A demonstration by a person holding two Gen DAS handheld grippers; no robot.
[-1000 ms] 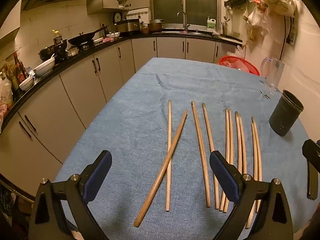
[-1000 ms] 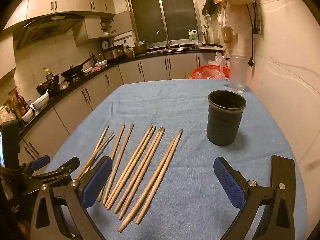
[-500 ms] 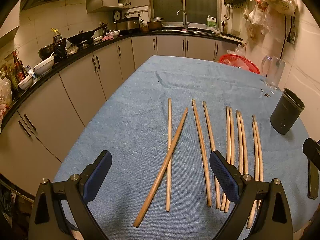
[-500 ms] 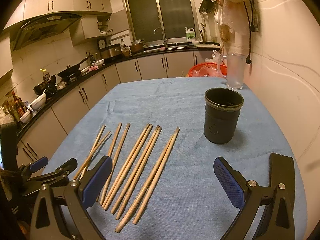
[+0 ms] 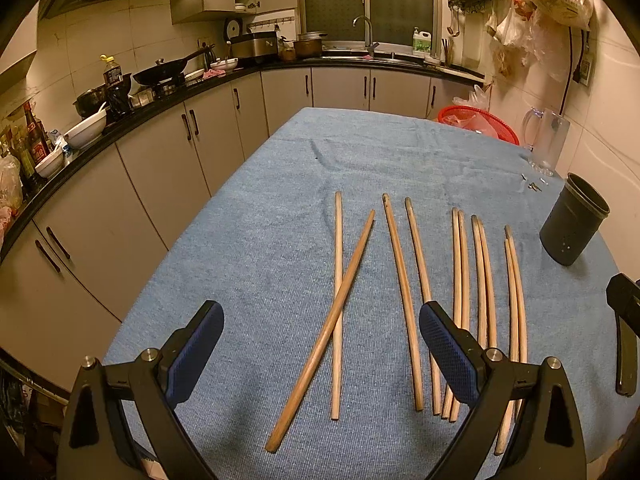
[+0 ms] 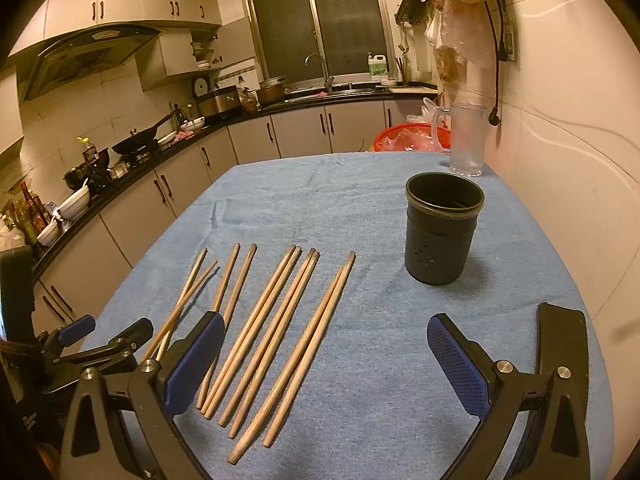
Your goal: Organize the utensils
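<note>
1. Both claws hang above the near edge of the table with their blue-padded fingers spread wide and nothing between them: the left gripper [image 5: 320, 346] over the left part of the chopstick row, the right gripper [image 6: 322, 360] over bare cloth further right.
2. Ten wooden chopsticks [image 6: 276, 330] lie on the blue tablecloth [image 5: 248, 248], running roughly from the near edge away toward the far end.
3. Seen from the left wrist, the two leftmost sticks form a crossed pair [image 5: 340, 300], one lying diagonally over the other.
4. Next to the right is a loose pair [image 5: 408, 292], its two sticks a little apart at the far tips.
5. Further right come three tight pairs; the sticks of each pair lie side by side, touching or nearly so, and the rightmost pair [image 6: 312, 344] lies nearest the holder.
6. The near ends of several sticks are hidden behind the left gripper's right finger [image 5: 448, 348].
7. A dark cylindrical utensil holder [image 6: 442, 228] stands upright on the cloth to the right of the row, well apart from the sticks; what its open mouth shows looks empty.
8. Behind the holder, at the far right corner by the wall, stands a clear glass mug [image 6: 466, 140].
9. A red basket [image 5: 478, 122] shows beyond the table's far edge.
</note>
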